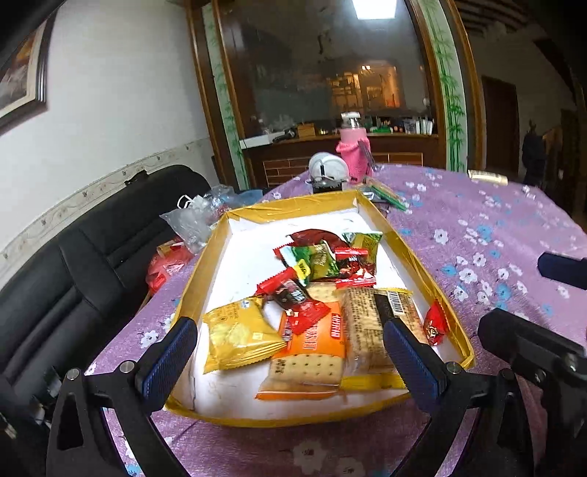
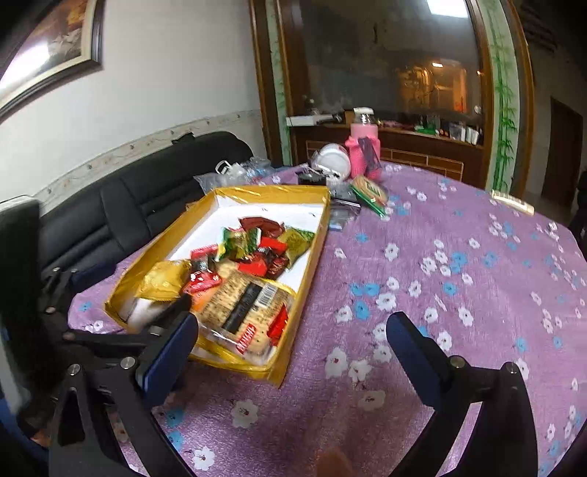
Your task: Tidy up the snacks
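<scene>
Purple floral tablecloth (image 2: 440,257) | gold tray (image 1: 205,257), seemingly lengthwise away from camera | both hand-held grippers (image 1: 290,352) (image 2: 293,345) wide, empty

A ceiling light (image 1: 374,8) glares white at the top of both views; the room beyond is dim. Fisheye bending darkens the corners, and the snack packets (image 2: 234,279) look softly blurred.

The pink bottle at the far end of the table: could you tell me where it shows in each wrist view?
Left wrist: pink bottle stands upper centre, beyond the yellow tray.
Right wrist: pink bottle stands upper centre-right, beyond the tray's far right corner.
Shared landmark: the white round container just left of it.
</scene>
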